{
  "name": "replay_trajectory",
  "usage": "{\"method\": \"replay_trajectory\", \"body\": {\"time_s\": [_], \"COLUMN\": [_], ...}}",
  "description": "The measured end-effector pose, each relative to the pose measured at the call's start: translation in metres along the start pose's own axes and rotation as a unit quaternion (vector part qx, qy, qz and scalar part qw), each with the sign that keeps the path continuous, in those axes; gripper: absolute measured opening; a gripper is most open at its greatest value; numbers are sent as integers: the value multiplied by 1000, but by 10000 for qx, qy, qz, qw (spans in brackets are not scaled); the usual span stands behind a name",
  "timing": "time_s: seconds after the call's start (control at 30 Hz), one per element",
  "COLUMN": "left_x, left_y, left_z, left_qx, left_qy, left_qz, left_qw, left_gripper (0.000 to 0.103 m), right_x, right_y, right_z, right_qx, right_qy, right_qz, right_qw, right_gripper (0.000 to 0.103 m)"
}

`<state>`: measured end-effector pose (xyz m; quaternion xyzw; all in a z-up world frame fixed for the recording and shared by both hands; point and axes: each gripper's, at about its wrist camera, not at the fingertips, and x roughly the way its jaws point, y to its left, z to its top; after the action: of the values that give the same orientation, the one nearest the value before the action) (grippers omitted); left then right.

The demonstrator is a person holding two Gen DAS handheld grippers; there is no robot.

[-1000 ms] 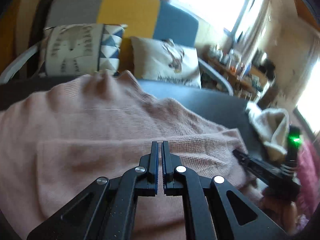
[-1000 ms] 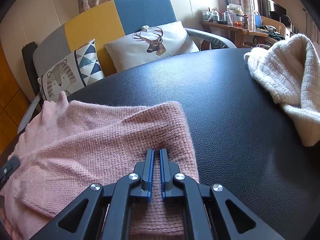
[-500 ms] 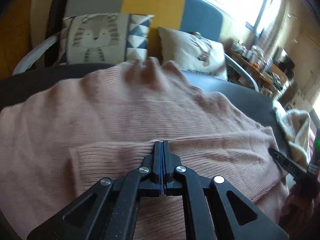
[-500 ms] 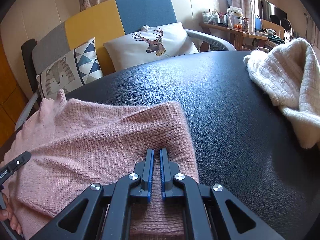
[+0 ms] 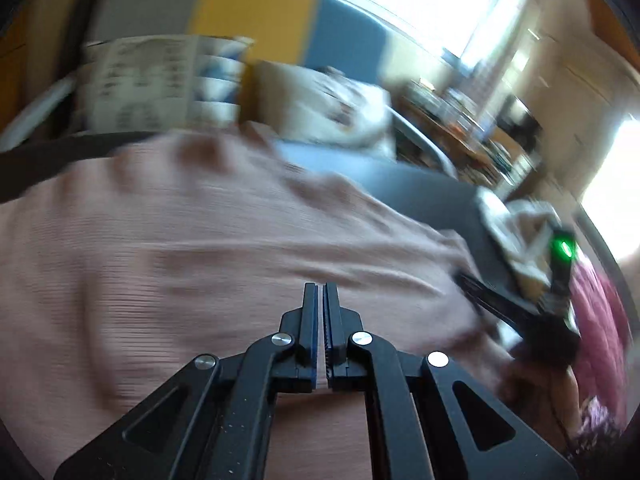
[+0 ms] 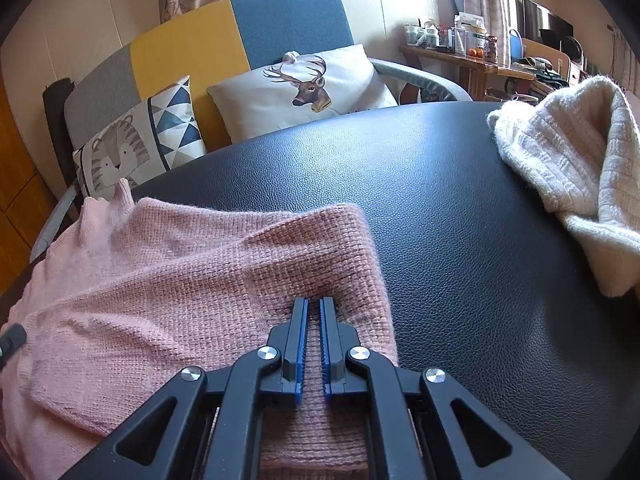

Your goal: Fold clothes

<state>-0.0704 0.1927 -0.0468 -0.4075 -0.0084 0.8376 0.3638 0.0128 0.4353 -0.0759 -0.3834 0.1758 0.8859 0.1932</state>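
The left gripper has swung right over the pink sweater.

Your left black two-finger gripper has blue serrated pads lining its fingers, silver round screws at the linkage pivots just behind, and triangular cut-outs in the outer arms. Your right black two-finger gripper is built alike. Seen from the left one, a green light glows on it.
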Motion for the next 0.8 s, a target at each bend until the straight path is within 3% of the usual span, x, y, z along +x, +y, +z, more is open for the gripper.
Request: {"method": "replay_trajectory", "body": {"time_s": [0.23,0.57,0.8], "left_x": [12,-22,17], "left_y": [11,39,12], "left_z": [-17,-38,-21], "left_qx": [182,16,-204], "left_qy": [396,409,537], "left_qz": [116,51,-220], "left_qw": [9990,9991,9981], "left_gripper": [4,3,3], "right_x": [0,0,-1], "right_y": [2,3,4], "right_z": [0,0,-2], "right_qx": [-3,29,42], "right_qy": [6,17,2], "right_qz": [-8,9,3], "right_qw": [10000,10000,10000], "right_gripper": [3,3,3]}}
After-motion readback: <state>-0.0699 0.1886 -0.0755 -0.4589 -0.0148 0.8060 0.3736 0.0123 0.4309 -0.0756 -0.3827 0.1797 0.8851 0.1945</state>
